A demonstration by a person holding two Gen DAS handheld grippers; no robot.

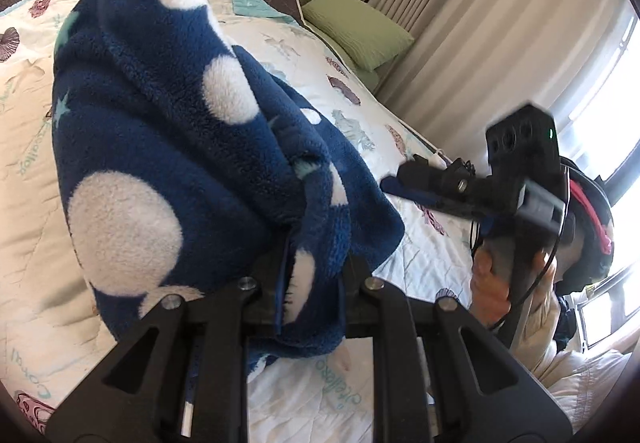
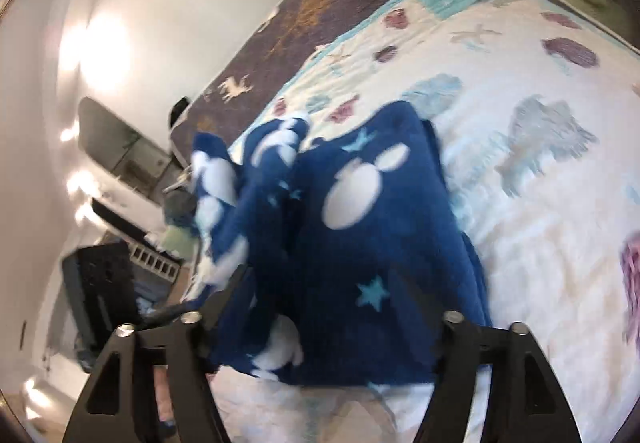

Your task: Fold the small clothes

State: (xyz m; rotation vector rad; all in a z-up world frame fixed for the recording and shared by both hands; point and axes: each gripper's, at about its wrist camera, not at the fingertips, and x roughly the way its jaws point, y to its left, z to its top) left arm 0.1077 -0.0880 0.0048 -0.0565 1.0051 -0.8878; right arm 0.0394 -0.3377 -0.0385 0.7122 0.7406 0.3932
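Pinched in the left gripper (image 1: 310, 283), bunched blue fleece garment (image 1: 180, 131) over the quilt (image 1: 420, 255) for folding, right gripper (image 2: 320, 327) spread wide, empty.

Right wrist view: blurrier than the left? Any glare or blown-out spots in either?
Right wrist view: motion-smeared, the blue fleece garment and quilt prints soft, bright glare patches on the white wall. Left wrist view: fleece sharp, window blown out, right gripper slightly blurred. Both show fisheye bending at the edges.

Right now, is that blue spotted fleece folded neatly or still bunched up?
Bunched up. The blue fleece hangs in a rumpled heap from the left tool, layers doubled unevenly over the quilt.
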